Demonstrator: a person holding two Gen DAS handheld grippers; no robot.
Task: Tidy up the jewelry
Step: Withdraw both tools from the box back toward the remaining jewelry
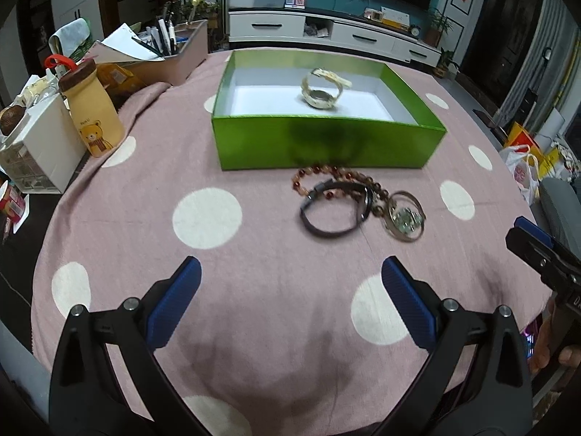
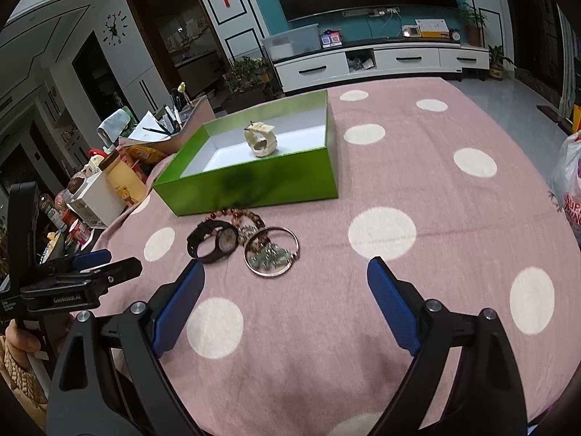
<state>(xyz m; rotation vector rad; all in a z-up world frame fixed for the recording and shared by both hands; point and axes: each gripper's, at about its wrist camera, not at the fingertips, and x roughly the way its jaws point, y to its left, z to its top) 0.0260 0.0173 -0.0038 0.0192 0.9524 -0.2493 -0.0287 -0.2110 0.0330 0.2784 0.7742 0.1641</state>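
A: Desk surface and room?
B: Pink polka-dot cloth (image 1: 276, 225) covers the desk; a white TV cabinet (image 1: 326, 31) stands behind.

A: Items, left to right?
B: Bear-print bottle (image 1: 92, 109), green box (image 1: 323, 141) containing a cream watch (image 1: 323, 89), then black watch (image 1: 336, 207), bead bracelet (image 1: 326, 178) and, seemingly, a charm bangle (image 1: 405, 218) just before the box.

A: Hand-held gripper state?
B: Left hand-held gripper (image 1: 290, 309) and right hand-held gripper (image 2: 285, 307): jaws apart, empty.

Left wrist view: low over the near table edge, facing the green box (image 1: 326, 145) head-on.
Right wrist view: from further right, facing the box (image 2: 254, 185) at an angle.
Nearness: both near the tablecloth (image 1: 272, 309).
Shared: box, jewelry pile (image 2: 247, 243), TV wall.
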